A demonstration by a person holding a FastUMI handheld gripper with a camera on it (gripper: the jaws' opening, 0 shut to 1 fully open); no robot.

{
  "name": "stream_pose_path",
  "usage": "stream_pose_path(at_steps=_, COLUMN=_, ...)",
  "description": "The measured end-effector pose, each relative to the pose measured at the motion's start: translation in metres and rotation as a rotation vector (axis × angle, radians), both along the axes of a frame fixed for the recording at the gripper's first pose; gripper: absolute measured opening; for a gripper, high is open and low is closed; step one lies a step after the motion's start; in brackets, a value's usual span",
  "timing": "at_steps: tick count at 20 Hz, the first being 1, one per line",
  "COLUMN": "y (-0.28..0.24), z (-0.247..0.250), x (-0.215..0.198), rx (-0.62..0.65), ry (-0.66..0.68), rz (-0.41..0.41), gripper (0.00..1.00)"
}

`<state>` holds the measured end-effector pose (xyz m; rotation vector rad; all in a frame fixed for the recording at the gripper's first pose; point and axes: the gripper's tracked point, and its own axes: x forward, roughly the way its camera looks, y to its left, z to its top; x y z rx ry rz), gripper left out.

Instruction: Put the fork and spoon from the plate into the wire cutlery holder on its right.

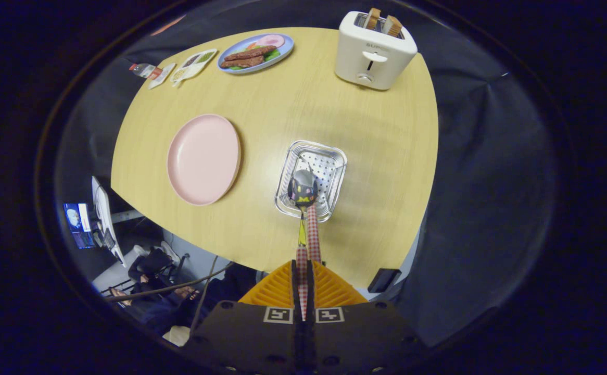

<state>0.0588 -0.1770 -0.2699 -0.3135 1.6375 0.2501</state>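
Note:
My gripper (302,266) is held high above the wooden table (376,135), shut on red-checked cutlery handles (312,232) that run forward from between the fingers. The spoon (302,188) hangs at the far end, its shiny bowl directly over the near part of the wire cutlery holder (329,156). Two checked handle strips lie side by side, and I cannot tell whether the second is the fork's. The pink plate (203,159), left of the holder, has nothing on it.
A white toaster (374,52) with two bread slices stands at the far right. A blue plate of food (255,53), a small divided tray (193,65) and a bottle (144,70) sit along the far left edge. The table's near edge runs just below the holder.

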Motion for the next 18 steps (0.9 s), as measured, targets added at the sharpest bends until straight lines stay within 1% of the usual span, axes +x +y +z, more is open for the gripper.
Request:
stream_pose_path(at_steps=3, y=-0.004, z=-0.002, x=0.013, rx=-0.012, ry=-0.002, rz=-0.001, gripper=0.01)
stream_pose_path(at_steps=4, y=-0.004, z=-0.004, x=0.012, rx=-0.014, ry=0.016, rz=0.003, gripper=0.01)
stream_pose_path(at_steps=7, y=-0.007, z=-0.010, x=0.012, rx=-0.006, ry=0.062, rz=-0.021, gripper=0.01)
stream_pose_path(at_steps=9, y=-0.013, z=-0.011, x=0.021, rx=-0.023, ry=0.042, rz=-0.039, gripper=0.01)
stream_pose_path(at_steps=11, y=-0.016, z=-0.011, x=0.028, rx=-0.041, ry=0.028, rz=-0.032, gripper=0.02)
stream_pose_path(at_steps=14, y=-0.011, z=-0.012, x=0.023, rx=-0.035, ry=0.064, rz=-0.029, gripper=0.02)
stream_pose_path(at_steps=15, y=-0.009, z=-0.012, x=0.024, rx=-0.033, ry=0.068, rz=-0.032, gripper=0.04)
stream_pose_path(at_steps=16, y=-0.008, z=-0.011, x=0.027, rx=-0.038, ry=0.058, rz=-0.032, gripper=0.05)
stream_pose_path(at_steps=18, y=-0.008, z=-0.010, x=0.033, rx=-0.054, ry=0.043, rz=-0.037, gripper=0.05)
